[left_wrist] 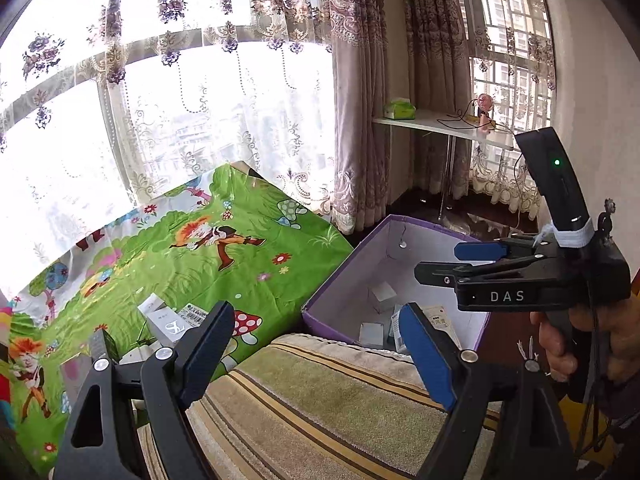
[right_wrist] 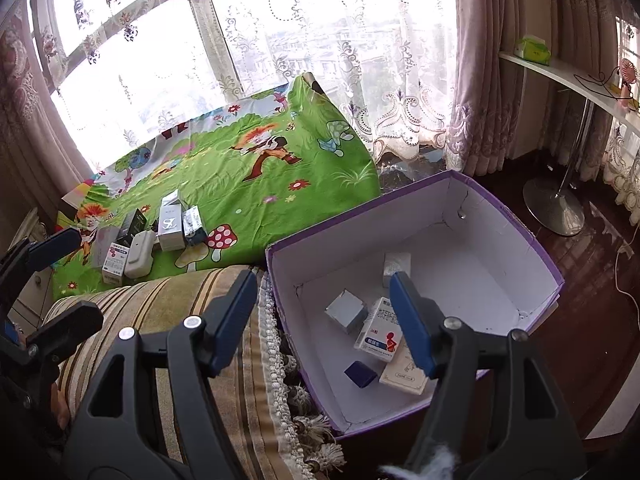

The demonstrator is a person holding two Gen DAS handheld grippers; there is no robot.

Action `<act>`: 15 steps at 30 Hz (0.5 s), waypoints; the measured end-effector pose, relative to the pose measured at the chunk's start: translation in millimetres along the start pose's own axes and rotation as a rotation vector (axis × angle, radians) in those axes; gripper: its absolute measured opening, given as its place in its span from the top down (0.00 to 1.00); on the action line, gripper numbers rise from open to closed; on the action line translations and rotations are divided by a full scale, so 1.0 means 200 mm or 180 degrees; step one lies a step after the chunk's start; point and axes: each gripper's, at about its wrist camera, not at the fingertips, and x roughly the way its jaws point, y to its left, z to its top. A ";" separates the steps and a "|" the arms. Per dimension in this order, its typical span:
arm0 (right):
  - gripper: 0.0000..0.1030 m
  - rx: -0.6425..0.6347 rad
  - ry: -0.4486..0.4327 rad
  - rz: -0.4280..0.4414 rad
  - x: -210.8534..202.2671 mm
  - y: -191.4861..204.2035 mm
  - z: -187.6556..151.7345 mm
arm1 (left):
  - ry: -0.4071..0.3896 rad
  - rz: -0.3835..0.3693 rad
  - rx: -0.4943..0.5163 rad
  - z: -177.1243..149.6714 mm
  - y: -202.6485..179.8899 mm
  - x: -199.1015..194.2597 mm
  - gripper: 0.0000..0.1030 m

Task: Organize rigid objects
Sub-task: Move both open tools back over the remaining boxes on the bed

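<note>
While several boxes already lie inside the purple box (right_wrist: 416, 280), roughly half done, judging by counts. On the green cartoon sheet (right_wrist: 248, 184), a cluster of small boxes (right_wrist: 152, 236) waiting, well apart from the purple box across the striped cushion (right_wrist: 168, 312). Left claw (left_wrist: 316, 356) spread wide, empty; right claw (right_wrist: 324, 320) likewise wide, gripping nothing, hovering over the purple box's near wall. Readable: "DAS" on the right claw's body; Chinese print on the medicine carton (right_wrist: 380, 332), too small to make out.

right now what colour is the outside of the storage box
Purple outside, white inside; the storage box shows best in the right wrist view.
</note>
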 end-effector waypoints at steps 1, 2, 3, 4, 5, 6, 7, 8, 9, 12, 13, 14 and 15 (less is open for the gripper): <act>0.30 -0.0015 0.0006 0.0005 0.00 0.01 0.00 | 0.0008 -0.0009 -0.0050 0.00 0.03 0.00 0.17; 0.30 -0.0033 0.0012 0.0010 0.01 0.02 0.00 | 0.0027 -0.0036 -0.0125 0.00 0.06 0.00 0.17; 0.30 -0.0059 0.0019 0.0010 0.01 0.03 0.00 | 0.0035 -0.0106 -0.0212 -0.01 0.11 0.00 0.17; 0.30 -0.0089 0.0023 0.0008 0.01 0.05 0.00 | 0.0021 -0.0162 -0.0296 -0.01 0.15 0.00 0.17; 0.30 -0.0128 0.0031 0.0012 0.02 0.07 0.00 | 0.0029 -0.0154 -0.0386 -0.02 0.19 0.00 0.17; 0.30 -0.0167 0.0045 0.0023 0.02 0.09 0.00 | 0.0072 -0.0103 -0.0467 -0.02 0.22 0.01 0.17; 0.30 -0.0205 0.0056 0.0037 0.03 0.11 0.00 | 0.0127 -0.0064 -0.0538 -0.03 0.26 0.01 0.17; 0.30 -0.0243 0.0064 0.0058 0.04 0.13 0.00 | 0.0160 -0.0060 -0.0610 -0.03 0.30 0.02 0.17; 0.30 -0.0274 0.0073 0.0078 0.04 0.16 0.00 | 0.0165 -0.0070 -0.0709 -0.05 0.34 0.02 0.17; 0.30 -0.0348 0.0079 0.0168 0.06 0.22 0.00 | 0.0186 -0.0057 -0.1007 -0.10 0.46 0.01 0.17; 0.30 -0.0359 0.0085 0.0209 0.07 0.24 0.00 | 0.0199 -0.0061 -0.1110 -0.12 0.51 0.01 0.17; 0.30 -0.0365 0.0095 0.0263 0.08 0.26 0.00 | 0.0215 -0.0048 -0.1207 -0.13 0.55 0.01 0.17; 0.30 -0.0366 0.0111 0.0311 0.09 0.28 0.00 | 0.0224 -0.0039 -0.1307 -0.14 0.60 0.01 0.17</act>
